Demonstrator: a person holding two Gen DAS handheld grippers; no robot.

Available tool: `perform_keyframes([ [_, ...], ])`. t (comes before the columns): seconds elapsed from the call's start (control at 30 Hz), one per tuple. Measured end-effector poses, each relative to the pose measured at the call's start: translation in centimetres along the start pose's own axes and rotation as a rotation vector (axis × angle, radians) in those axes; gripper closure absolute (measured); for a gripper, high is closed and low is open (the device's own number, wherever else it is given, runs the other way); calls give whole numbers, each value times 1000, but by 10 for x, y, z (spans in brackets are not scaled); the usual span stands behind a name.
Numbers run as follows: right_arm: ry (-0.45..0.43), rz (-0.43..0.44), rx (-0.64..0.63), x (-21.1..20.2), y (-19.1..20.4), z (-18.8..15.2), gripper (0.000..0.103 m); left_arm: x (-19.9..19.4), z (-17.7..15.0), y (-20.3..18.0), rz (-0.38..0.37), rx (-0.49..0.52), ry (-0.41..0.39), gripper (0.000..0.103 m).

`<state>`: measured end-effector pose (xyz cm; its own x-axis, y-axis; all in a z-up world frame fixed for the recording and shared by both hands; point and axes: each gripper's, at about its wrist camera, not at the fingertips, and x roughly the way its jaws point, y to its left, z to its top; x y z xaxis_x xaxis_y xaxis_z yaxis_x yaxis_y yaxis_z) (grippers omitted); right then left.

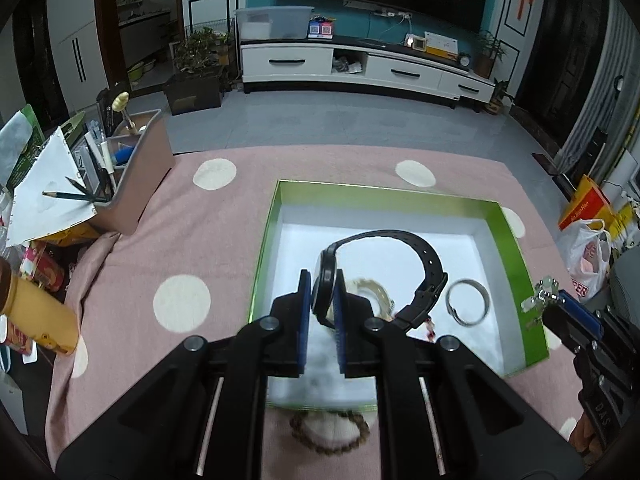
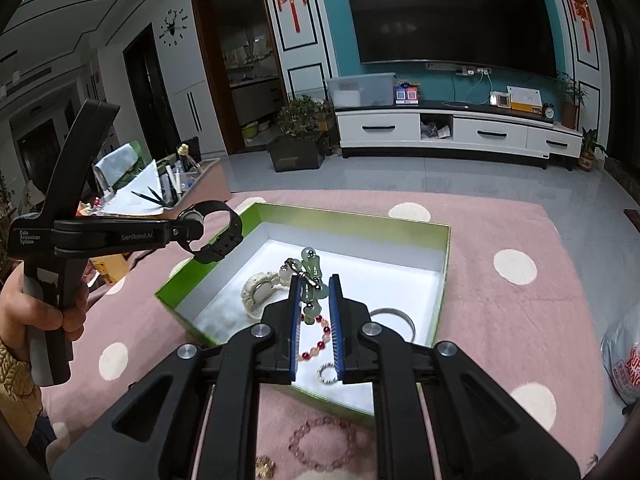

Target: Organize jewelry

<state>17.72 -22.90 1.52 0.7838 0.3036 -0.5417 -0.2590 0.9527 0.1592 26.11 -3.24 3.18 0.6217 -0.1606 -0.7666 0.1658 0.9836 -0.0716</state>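
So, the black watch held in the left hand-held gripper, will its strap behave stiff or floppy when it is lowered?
Probably semi-stiff: the black watch keeps its strap looped and buckled in the air. Held at its case by the left hand-held gripper, it may swing slightly. It should settle in the green box without rolling.

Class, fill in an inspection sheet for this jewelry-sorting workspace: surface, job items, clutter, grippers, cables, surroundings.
Surface: pink dotted cloth.
Job's things: green box holding a white watch, silver bangle, small ring; pink bead bracelet and brown bead bracelet outside on the cloth.
Clutter: stationery bin, plastic bag.
Grippers: left gripper shut on black watch; right gripper shut on jade pendant.
Cables: wires under the TV.
Surroundings: TV cabinet, plants.
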Motion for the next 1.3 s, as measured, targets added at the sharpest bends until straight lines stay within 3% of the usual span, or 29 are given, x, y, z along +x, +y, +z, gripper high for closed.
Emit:
perform_keyframes([
  [0.4, 120, -17, 14, 67, -2, 24, 90, 65, 21, 6, 39, -34, 89, 93],
  [0.8, 232, -61, 38, 116, 2, 34, 90, 100, 25, 0, 96, 5, 120, 92],
  [0.87, 244, -71, 47, 121, 2, 35, 86, 103, 24, -1, 96, 9, 126, 92],
  [1.03, 232, -83, 85, 120, -7, 35, 72, 101, 23, -3, 92, 18, 112, 83],
  [1.23, 204, -79, 117, 103, -19, 32, 70, 88, 21, -5, 73, 24, 96, 70],
  [1.3, 188, -75, 128, 92, -23, 29, 67, 80, 17, -5, 68, 29, 84, 60],
])
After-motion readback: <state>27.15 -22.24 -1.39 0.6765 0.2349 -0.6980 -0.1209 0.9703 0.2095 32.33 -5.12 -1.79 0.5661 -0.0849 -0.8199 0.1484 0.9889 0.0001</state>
